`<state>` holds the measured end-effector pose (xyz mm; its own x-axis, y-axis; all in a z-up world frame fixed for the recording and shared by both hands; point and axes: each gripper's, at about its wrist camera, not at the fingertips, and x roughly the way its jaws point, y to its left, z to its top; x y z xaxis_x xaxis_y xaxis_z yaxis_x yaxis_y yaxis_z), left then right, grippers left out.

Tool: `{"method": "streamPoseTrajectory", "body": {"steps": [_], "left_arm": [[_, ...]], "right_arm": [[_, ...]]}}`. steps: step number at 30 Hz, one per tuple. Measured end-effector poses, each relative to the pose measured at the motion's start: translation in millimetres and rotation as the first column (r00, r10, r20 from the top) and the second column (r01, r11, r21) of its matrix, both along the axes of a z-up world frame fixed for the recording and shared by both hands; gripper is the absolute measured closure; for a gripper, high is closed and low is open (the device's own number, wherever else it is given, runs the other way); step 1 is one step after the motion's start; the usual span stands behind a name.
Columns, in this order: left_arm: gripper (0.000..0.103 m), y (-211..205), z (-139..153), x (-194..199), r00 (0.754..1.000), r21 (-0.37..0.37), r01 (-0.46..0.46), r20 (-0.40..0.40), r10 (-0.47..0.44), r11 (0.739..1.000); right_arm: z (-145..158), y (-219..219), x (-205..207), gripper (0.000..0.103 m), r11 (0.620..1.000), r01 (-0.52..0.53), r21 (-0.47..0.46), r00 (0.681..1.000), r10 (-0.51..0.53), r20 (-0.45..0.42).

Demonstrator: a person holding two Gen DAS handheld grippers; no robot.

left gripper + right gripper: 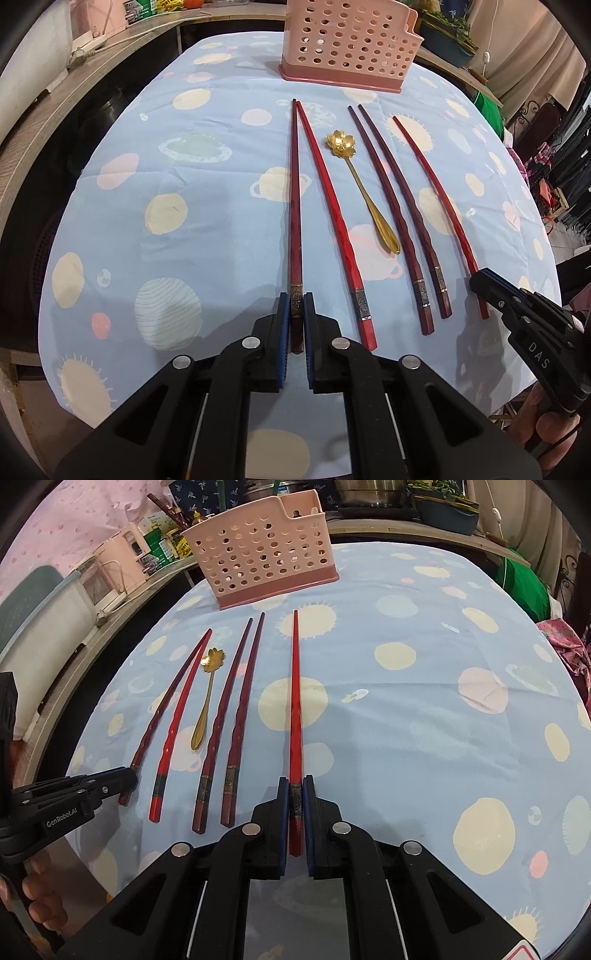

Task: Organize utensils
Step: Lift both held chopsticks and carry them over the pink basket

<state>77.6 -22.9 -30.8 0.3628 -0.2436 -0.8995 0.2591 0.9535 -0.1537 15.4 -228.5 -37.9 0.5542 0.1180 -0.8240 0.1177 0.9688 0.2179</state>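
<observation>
My left gripper (296,314) has its fingers closed on the butt of the dark red chopstick (294,206) at lower centre of the left view, and my right gripper (296,797) has its fingers clamped the same way on the bright red chopstick (295,709) at centre of the right view. Both sticks lie flat on the blue planet-print table (207,229); between them rest three more chopsticks and the gold flower spoon (360,177), with the pink perforated holder (347,44) at top centre
</observation>
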Motion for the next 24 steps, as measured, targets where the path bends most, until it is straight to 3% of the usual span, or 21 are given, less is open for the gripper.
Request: {"method": "streamPoseTrajectory", "body": {"steps": [24], "left_arm": [[0.096, 11, 81, 10, 0.990, -0.070, -0.031, 0.137, 0.041, 0.997]], "right_arm": [[70, -27, 8, 0.096, 0.998, 0.049, 0.026, 0.987, -0.052, 0.151]]}}
